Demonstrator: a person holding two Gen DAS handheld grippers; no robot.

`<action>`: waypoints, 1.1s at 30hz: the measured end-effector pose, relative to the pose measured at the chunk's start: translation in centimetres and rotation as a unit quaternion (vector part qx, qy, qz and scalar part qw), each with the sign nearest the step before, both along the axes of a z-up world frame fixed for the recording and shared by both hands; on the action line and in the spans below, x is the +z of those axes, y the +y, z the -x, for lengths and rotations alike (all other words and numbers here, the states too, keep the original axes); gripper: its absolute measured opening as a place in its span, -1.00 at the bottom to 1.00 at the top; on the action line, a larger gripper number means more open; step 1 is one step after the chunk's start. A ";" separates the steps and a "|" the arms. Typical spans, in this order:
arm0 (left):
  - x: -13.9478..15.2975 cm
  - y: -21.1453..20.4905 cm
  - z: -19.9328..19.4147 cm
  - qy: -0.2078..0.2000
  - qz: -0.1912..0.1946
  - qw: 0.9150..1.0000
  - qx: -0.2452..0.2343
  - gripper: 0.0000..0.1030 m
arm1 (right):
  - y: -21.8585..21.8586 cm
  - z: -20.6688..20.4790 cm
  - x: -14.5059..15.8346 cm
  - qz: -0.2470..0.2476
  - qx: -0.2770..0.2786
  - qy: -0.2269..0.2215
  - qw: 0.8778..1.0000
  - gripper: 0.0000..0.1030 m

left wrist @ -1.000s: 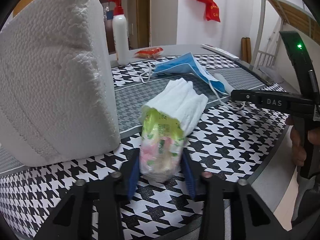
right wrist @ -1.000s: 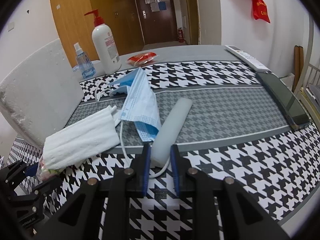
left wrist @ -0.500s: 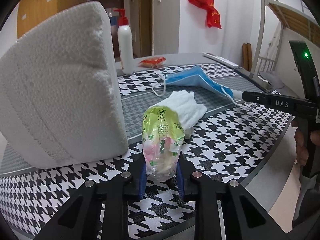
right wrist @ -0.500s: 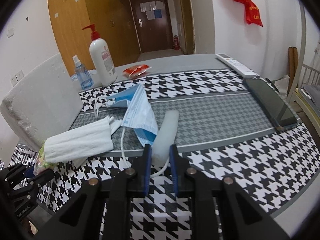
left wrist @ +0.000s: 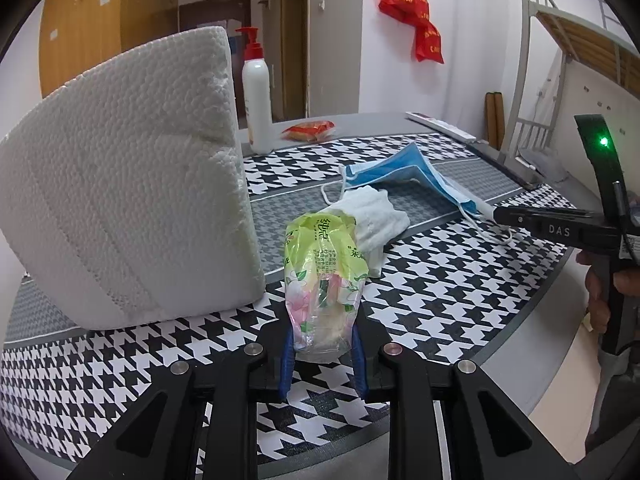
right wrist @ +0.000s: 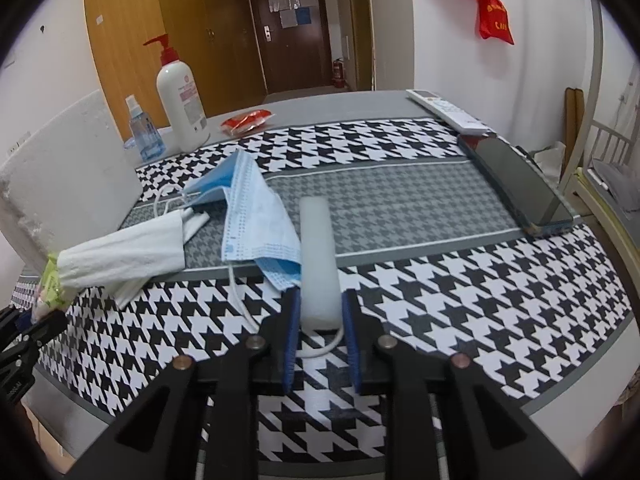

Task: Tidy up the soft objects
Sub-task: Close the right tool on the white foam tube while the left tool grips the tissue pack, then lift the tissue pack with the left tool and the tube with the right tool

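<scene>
A green tissue pack with white tissues sticking out of its far end is pinched at its near end by my left gripper, which is shut on it. My right gripper holds the near end of a white foam stick. Its jaws are opening, and the blue pads still touch the stick's sides. A blue face mask lies between the tissues and the stick, with one ear loop running under the right gripper. The right gripper also shows at the right of the left wrist view.
A big white foam block stands left of the tissue pack. At the back are a pump bottle, a small spray bottle and a red packet. A remote and a phone lie along the right edge.
The left jaws have closed tighter on the tissue pack and drawn it back from the foam block. The foam stick has swung straighter in the right gripper, and those jaws now stand a little wider.
</scene>
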State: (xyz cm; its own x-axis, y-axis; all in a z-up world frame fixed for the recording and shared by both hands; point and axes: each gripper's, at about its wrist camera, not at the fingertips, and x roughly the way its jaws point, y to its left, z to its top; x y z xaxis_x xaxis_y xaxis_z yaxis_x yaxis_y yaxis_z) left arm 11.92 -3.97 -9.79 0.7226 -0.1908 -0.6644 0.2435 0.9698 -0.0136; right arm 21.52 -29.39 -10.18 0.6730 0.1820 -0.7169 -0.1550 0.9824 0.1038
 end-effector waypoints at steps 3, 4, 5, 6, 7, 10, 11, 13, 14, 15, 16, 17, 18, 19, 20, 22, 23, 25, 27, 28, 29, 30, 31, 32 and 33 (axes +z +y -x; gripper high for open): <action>0.2 0.4 0.4 -0.001 0.004 1.000 0.001 -0.52 | -0.3 0.0 0.4 -0.005 -0.002 -0.005 1.000 -0.25; 0.3 0.5 0.5 -0.001 0.005 1.000 0.001 -0.52 | -0.3 0.0 0.6 -0.004 -0.002 -0.008 1.000 -0.22; 0.5 0.6 0.8 -0.003 0.007 1.000 0.000 -0.52 | -0.2 0.0 0.7 -0.005 -0.001 -0.011 1.000 -0.21; 0.7 0.7 0.9 -0.005 0.008 1.000 0.000 -0.52 | -0.2 0.0 0.8 -0.008 0.001 -0.013 1.000 -0.21; 0.8 0.9 1.1 -0.007 0.009 1.000 0.000 -0.52 | -0.1 0.0 1.0 -0.010 0.005 -0.017 1.000 -0.21; 1.0 1.3 1.2 -0.008 0.014 1.000 0.002 -0.52 | -0.4 -0.4 1.5 -0.028 0.003 -0.029 0.999 -0.21; 1.0 1.3 1.2 -0.007 0.015 1.000 0.003 -0.52 | -0.5 -0.5 1.5 -0.031 0.002 -0.030 0.999 -0.21; 0.9 1.5 1.2 -0.005 0.018 1.000 0.004 -0.52 | -0.3 -1.1 1.6 -0.029 0.005 -0.031 0.999 -0.21; 1.0 1.6 1.1 -0.003 0.021 1.000 0.002 -0.52 | -0.2 -1.5 1.5 -0.025 0.006 -0.027 0.999 -0.21; 1.1 1.7 1.2 -0.005 0.023 1.000 0.001 -0.52 | -0.1 -1.8 1.4 -0.023 0.005 -0.022 0.999 -0.21; 1.2 1.7 1.3 -0.007 0.022 1.000 0.000 -0.52 | 0.0 -2.1 1.3 -0.022 0.005 -0.021 1.000 -0.21; 1.3 1.8 1.3 -0.008 0.022 1.000 0.000 -0.52 | 0.1 -2.5 1.1 -0.019 0.007 -0.017 1.000 -0.22; 1.4 1.9 1.4 -0.009 0.024 1.000 0.000 -0.52 | 0.3 -2.8 0.9 -0.015 0.008 -0.014 1.000 -0.22; 1.4 1.9 1.4 -0.008 0.024 1.000 0.000 -0.52 | 0.4 -3.0 0.7 -0.011 0.008 -0.012 1.000 -0.22; 1.4 2.0 1.4 -0.007 0.024 1.000 0.000 -0.52 | 0.5 -3.3 0.5 -0.006 0.010 -0.010 1.000 -0.22; 1.3 2.0 1.4 -0.003 0.026 1.000 -0.001 -0.52 | 0.5 -3.6 0.2 -0.002 0.006 -0.007 1.000 -0.22; 1.2 2.1 1.3 -0.003 0.027 1.000 -0.001 -0.52 | 0.5 -3.8 0.0 -0.002 0.006 -0.003 1.000 -0.22; 1.2 2.1 1.3 -0.002 0.027 1.000 -0.002 -0.52 | 0.5 -4.0 -0.2 0.000 0.010 0.005 1.000 -0.27; 1.2 2.2 1.4 -0.003 0.031 1.000 -0.004 -0.52 | 0.8 -4.0 -0.3 0.007 0.014 0.006 1.000 -0.35; 1.2 2.2 1.4 -0.003 0.032 0.999 -0.005 -0.52 | 1.0 -4.1 -0.3 0.011 0.016 0.007 1.000 -0.37; 1.2 2.2 1.4 -0.003 0.033 0.999 -0.006 -0.52 | 1.3 -4.1 -0.4 0.015 0.021 0.011 1.000 -0.44; 1.2 2.3 1.4 -0.003 0.034 0.999 -0.008 -0.52 | 1.4 -4.2 -0.5 0.019 0.022 0.013 0.999 -0.45; 1.1 2.2 1.3 -0.003 0.034 0.999 -0.008 -0.52 | 1.6 -4.2 -0.6 0.024 0.019 0.015 0.999 -0.45; 1.1 2.2 1.3 -0.003 0.035 0.999 -0.009 -0.52 | 1.5 -4.3 -0.6 0.024 0.017 0.016 0.999 -0.45; 1.0 2.2 1.4 -0.002 0.035 0.999 -0.010 -0.52 | 1.6 -4.3 -0.6 0.025 0.018 0.017 0.999 -0.46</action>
State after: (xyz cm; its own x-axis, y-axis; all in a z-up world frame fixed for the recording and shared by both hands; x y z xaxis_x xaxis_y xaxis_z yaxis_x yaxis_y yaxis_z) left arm 10.55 -1.75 -8.74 0.7211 -0.2517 -0.6455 0.2632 0.9614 -0.0808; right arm 25.82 -27.84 -10.77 0.6415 0.1700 -0.7480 -0.1881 0.9802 0.0615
